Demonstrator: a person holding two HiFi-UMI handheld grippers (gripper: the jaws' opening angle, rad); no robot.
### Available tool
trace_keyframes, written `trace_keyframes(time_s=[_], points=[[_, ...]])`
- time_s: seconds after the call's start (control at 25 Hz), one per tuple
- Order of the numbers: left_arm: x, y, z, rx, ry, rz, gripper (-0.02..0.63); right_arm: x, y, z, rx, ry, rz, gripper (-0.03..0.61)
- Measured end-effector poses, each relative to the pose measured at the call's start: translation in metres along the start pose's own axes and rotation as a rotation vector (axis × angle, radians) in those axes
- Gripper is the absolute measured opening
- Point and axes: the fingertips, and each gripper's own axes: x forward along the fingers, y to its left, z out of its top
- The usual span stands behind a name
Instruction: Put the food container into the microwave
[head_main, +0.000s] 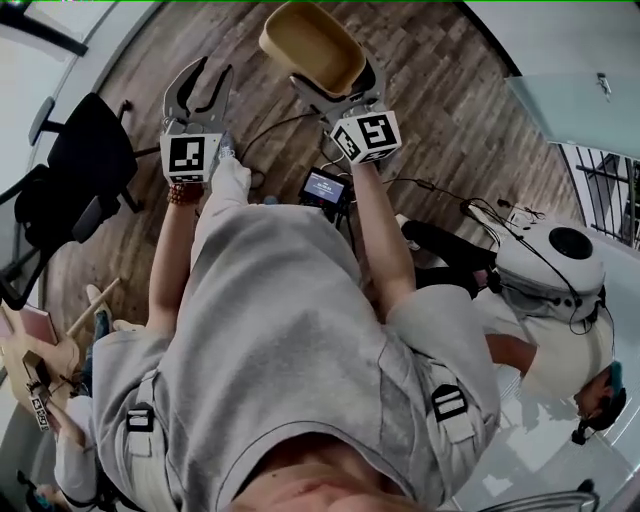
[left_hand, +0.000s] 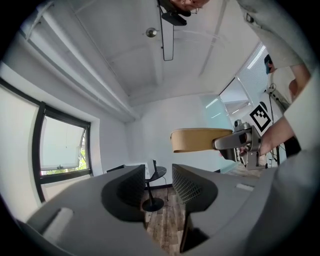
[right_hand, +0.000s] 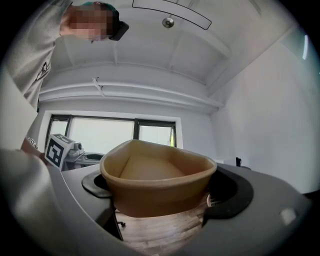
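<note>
Head view: the right gripper (head_main: 338, 88) has the tan container (head_main: 312, 45) clamped up in mid-air, and the left gripper (head_main: 200, 88) gapes empty. Left gripper view: nothing between its spread jaws. Right gripper view: the pads squeeze the container's sides. It looks light and thin-walled, probably bendy, so hold it gently by the sides.

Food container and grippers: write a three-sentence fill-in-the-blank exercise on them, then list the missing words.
1. The food container is clamped between the jaws of the ____ gripper.
2. The left gripper has its jaws ____, with nothing between them.
3. Inside, the food container is ____.
Missing words: right; open; empty.
</note>
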Motion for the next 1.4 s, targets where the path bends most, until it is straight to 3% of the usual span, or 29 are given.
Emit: trace_keyframes(time_s=[0.44, 0.8, 1.0, 1.16, 1.4], points=[[0.134, 0.124, -0.01, -0.038, 0.008, -0.119, 0.144, 0.175, -0.058, 0.014, -0.027, 0.055, -0.049, 0.557], [0.196, 0.175, -0.018, -0.004, 0.009, -0.205, 0.144, 0.256, -0.106, 0.031, -0.017, 0.022, -0.117, 0.557], [0.253, 0.195, -0.034, -0.03, 0.014, -0.207, 0.144, 0.301, -0.157, 0.013, -0.001, 0.031, -0.129, 0.555], [0.305, 0.21, -0.052, -0.036, 0.067, -0.206, 0.144, 0.341, -0.204, 0.001, 0.01, 0.021, -0.124, 0.555], [0.389, 0.235, -0.062, -0.044, 0.097, -0.191, 0.138, 0.4, -0.295, -0.014, 0.049, 0.023, -0.142, 0.555]])
